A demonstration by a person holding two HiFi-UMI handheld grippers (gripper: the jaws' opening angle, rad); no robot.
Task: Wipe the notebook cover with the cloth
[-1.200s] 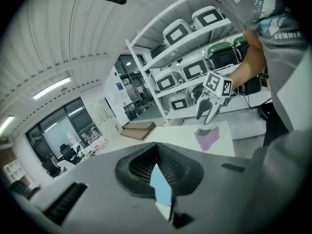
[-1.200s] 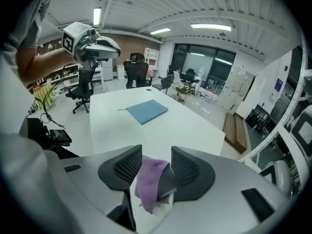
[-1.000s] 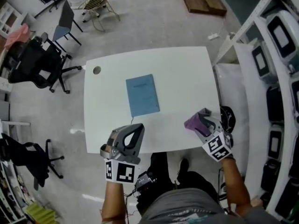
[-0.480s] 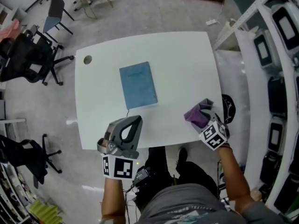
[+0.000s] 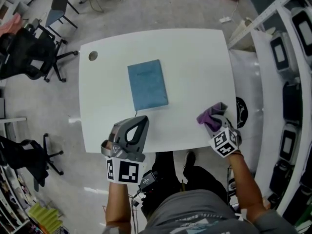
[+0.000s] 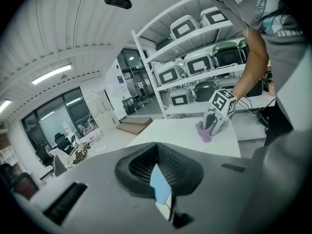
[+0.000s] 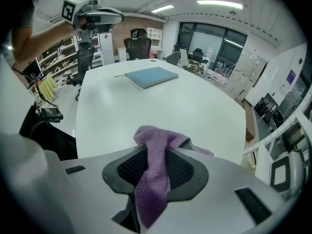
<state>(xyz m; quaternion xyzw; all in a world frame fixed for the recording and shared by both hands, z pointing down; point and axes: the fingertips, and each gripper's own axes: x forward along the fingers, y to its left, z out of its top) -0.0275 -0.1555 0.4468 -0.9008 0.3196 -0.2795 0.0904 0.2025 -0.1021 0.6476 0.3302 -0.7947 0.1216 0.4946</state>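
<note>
A blue notebook [image 5: 147, 84] lies flat in the middle of the white table [image 5: 195, 57], and it also shows in the right gripper view as the notebook [image 7: 151, 76]. My right gripper [image 5: 214, 125] is at the table's front right, pointing steeply down. Its jaws have just been closing, and a purple cloth [image 7: 153, 179] is pinched between them. The cloth [image 5: 210, 114] bunches out ahead of the tips. My left gripper [image 5: 131, 133] hovers shut over the front edge, just short of the notebook, with nothing in it.
A round cable hole [image 5: 92, 55] sits at the table's far left corner. Shelves with grey cases [image 5: 287, 57] run along the right. Black office chairs [image 5: 29, 57] stand on the floor to the left. A dark object [image 5: 240, 112] lies just off the table's right edge.
The right gripper has sunk toward the table and its jaws have drawn in on the cloth. The left gripper has dipped slightly. The notebook has not moved.
</note>
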